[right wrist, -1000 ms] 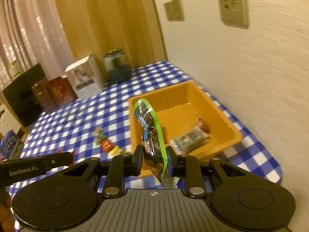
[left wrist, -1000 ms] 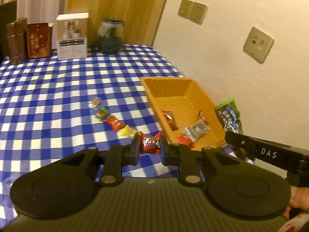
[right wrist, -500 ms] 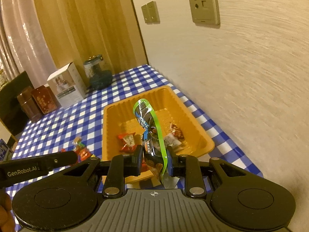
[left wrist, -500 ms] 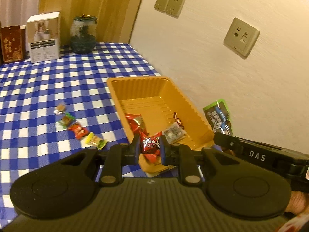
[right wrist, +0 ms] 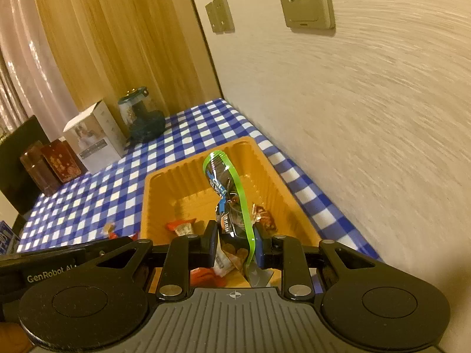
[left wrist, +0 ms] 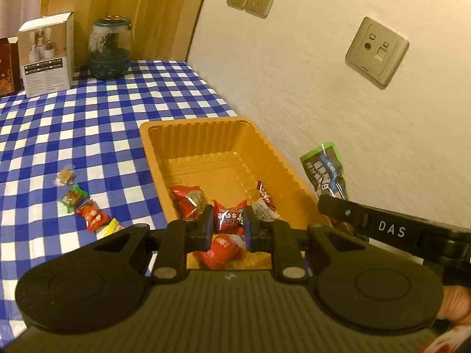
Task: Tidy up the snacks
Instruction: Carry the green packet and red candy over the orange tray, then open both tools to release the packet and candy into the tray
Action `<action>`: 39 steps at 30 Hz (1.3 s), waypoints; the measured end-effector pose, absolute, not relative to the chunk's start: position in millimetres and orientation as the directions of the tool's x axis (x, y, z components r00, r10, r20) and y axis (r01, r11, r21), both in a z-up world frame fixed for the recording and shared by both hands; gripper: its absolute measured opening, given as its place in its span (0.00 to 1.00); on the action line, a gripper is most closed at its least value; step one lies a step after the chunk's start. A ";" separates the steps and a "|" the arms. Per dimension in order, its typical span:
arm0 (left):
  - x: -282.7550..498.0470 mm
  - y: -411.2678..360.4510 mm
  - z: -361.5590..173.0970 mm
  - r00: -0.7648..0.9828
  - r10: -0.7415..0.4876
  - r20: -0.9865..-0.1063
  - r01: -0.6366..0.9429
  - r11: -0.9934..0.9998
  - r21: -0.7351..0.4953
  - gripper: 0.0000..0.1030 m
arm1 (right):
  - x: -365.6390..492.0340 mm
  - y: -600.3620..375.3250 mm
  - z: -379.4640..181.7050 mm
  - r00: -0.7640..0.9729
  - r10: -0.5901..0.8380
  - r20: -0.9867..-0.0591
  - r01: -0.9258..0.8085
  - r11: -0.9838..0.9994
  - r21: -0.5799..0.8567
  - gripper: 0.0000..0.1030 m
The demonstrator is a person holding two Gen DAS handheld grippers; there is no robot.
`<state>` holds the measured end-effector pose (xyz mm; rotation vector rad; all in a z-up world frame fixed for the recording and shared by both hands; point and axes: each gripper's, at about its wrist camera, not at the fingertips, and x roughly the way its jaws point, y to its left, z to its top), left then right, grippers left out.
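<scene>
An orange tray (left wrist: 164, 135) (right wrist: 164, 188) sits on the blue checked tablecloth against the wall, with a few wrapped snacks inside. My left gripper (left wrist: 228, 225) is shut on a red candy packet (left wrist: 228, 217) and hangs over the tray's near end. My right gripper (right wrist: 235, 247) is shut on a green-edged dark snack bag (right wrist: 226, 188) (left wrist: 323, 170), held upright over the tray. Several small candies (left wrist: 79, 203) lie on the cloth left of the tray.
A white box (left wrist: 44, 56), a dark glass jar (left wrist: 110, 50) and red-brown tins (right wrist: 53, 164) stand at the table's far end. The wall with sockets (left wrist: 376, 50) runs close along the tray's right side. A hand (left wrist: 456, 303) shows at the lower right.
Both grippers have carried their snacks rightward and forward: from beside and short of the tray to over its near end. Both grips stayed shut.
</scene>
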<state>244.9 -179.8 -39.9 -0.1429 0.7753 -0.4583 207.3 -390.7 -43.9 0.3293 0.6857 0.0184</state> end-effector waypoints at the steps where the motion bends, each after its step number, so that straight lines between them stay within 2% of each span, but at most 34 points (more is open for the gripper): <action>1: 248.7 -181.8 -40.9 0.619 -0.453 -0.642 0.349 0.890 -0.293 0.17 | 211.1 -392.5 -43.9 0.776 0.125 -0.618 0.091 0.948 0.305 0.25; 17: 291.2 -197.4 -67.4 0.574 -0.456 -0.680 0.338 0.888 -0.311 0.18 | 254.2 -395.8 -54.4 0.763 0.151 -0.628 0.092 0.937 0.337 0.25; 18: 292.7 -197.8 -68.4 0.573 -0.456 -0.682 0.337 0.889 -0.311 0.21 | 255.4 -396.1 -54.8 0.762 0.150 -0.629 0.094 0.937 0.338 0.25; 19: 294.1 -197.6 -68.8 0.575 -0.453 -0.682 0.332 0.890 -0.311 0.32 | 256.2 -396.4 -55.3 0.762 0.149 -0.630 0.096 0.936 0.338 0.25; 21: 295.8 -194.0 -68.8 0.581 -0.447 -0.681 0.316 0.894 -0.317 0.43 | 256.2 -395.6 -55.9 0.763 0.148 -0.630 0.098 0.936 0.339 0.25; 39: 277.7 -161.6 -59.3 0.643 -0.366 -0.673 0.278 0.930 -0.240 0.44 | 275.4 -371.6 -63.5 0.736 0.186 -0.651 0.064 0.938 0.341 0.25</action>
